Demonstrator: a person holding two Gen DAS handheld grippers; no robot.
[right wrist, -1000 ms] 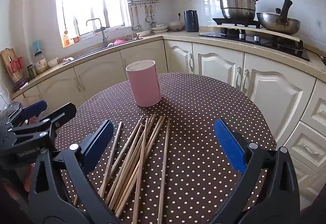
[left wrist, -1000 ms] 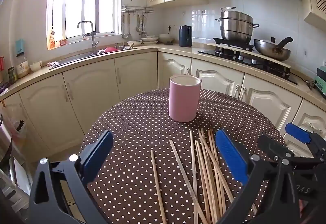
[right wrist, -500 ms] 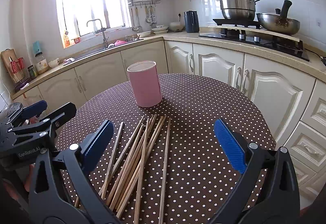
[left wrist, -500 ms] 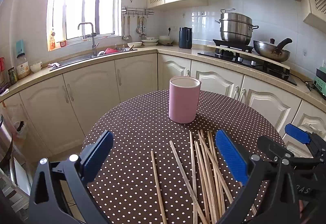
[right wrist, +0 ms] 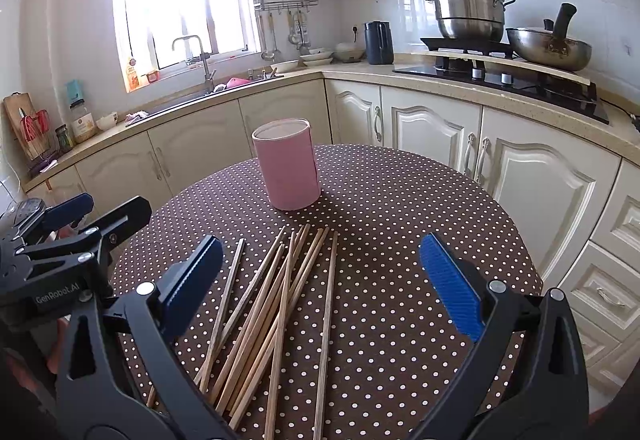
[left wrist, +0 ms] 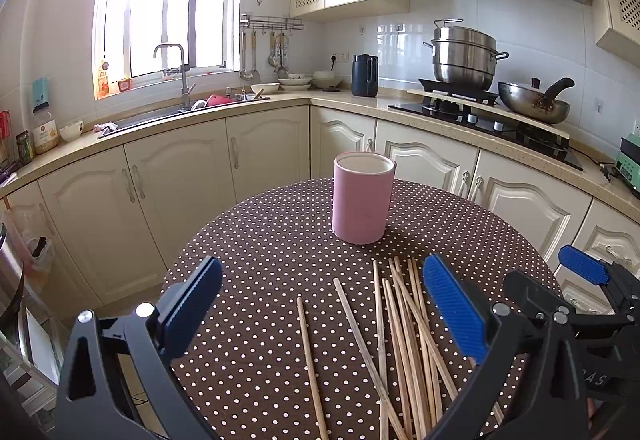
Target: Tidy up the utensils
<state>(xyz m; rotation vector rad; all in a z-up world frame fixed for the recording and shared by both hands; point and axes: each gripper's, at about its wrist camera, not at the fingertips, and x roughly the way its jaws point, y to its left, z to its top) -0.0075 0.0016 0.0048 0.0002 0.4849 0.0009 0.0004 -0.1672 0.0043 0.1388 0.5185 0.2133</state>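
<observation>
Several wooden chopsticks lie loose in a fan on the round dotted table; they also show in the right wrist view. A pink cylindrical holder stands upright behind them, seen also in the right wrist view. My left gripper is open and empty above the left part of the chopsticks. My right gripper is open and empty above the pile. Each gripper shows at the edge of the other's view.
The table has a brown cloth with white dots. Cream cabinets and a counter with a sink curve behind it. A stove with a steel pot and a pan is at the right.
Both grippers have drawn back and risen slightly, so the holder and chopsticks sit a little farther off. Nothing on the table has moved.
</observation>
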